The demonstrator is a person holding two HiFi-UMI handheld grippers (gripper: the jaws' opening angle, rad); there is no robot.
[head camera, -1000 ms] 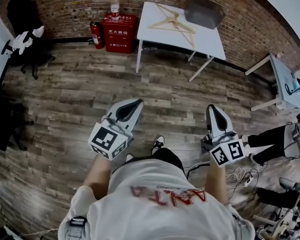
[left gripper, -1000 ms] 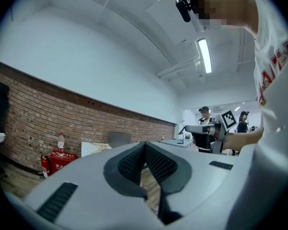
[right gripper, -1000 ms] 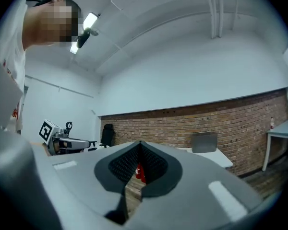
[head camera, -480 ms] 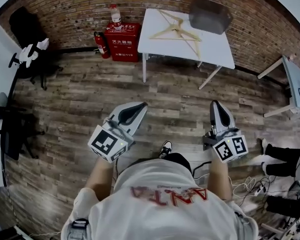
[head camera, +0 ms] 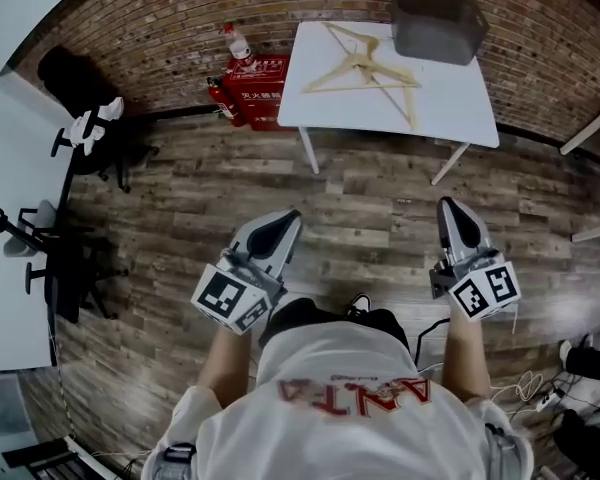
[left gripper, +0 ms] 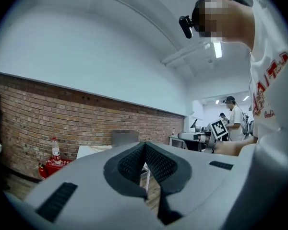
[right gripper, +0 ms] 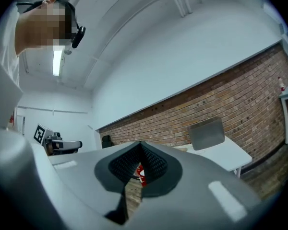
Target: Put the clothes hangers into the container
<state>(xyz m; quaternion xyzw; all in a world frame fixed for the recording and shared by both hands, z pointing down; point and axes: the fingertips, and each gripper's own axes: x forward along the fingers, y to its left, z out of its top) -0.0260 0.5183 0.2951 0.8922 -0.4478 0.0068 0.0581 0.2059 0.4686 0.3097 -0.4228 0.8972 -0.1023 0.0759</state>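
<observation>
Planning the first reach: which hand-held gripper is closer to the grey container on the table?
Right. The right hand-held gripper is roughly in line with the container, across the floor; the left hand-held gripper is further off, to the container's left.

Left claw (left gripper: 145,144) — jaws together — facing a brick wall (left gripper: 62,110), white table (left gripper: 90,150) and grey container (left gripper: 125,137)

Bare floor (head camera: 380,203) lies open up to the bench (head camera: 460,106). Hangers (head camera: 363,63) sprawl across its middle, the container (head camera: 435,23) fills its far right corner; a red box (head camera: 265,80) flanks its left.
</observation>
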